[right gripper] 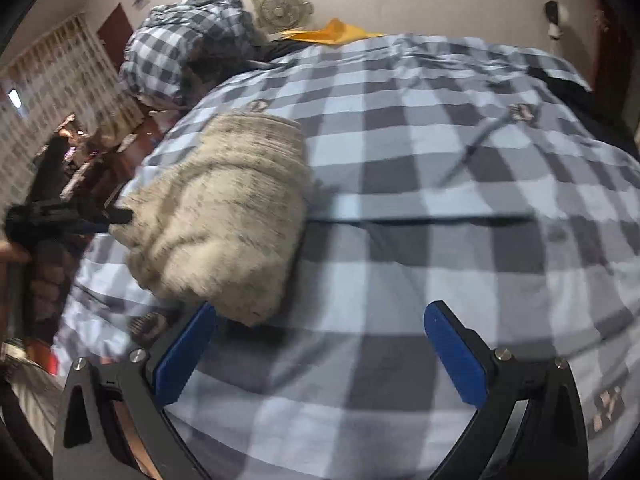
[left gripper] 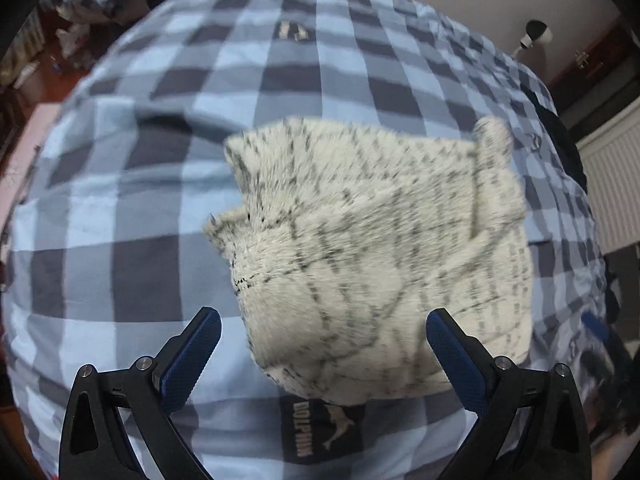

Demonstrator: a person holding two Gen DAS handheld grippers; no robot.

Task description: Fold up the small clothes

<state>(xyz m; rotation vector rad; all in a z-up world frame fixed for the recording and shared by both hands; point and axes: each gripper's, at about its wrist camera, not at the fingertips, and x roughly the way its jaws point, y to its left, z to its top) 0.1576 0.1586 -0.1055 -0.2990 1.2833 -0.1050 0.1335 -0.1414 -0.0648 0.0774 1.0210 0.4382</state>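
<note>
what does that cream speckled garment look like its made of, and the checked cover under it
The garment looks like a fuzzy knit or fleece, perhaps a wool blend: cream pile with dark flecks and a soft, hairy edge. The checked cover looks like thin woven cotton or a blend, matte and smooth, with shallow creases. Neither fibre is certain by sight.

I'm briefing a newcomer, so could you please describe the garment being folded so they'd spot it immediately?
Look at the bed covered by a blue-and-grey checked duvet. On it lies a fuzzy cream garment flecked with thin dark lines, folded into a compact bundle. It is the only pale, furry thing there; the orange cloth lies at the far edge.
</note>
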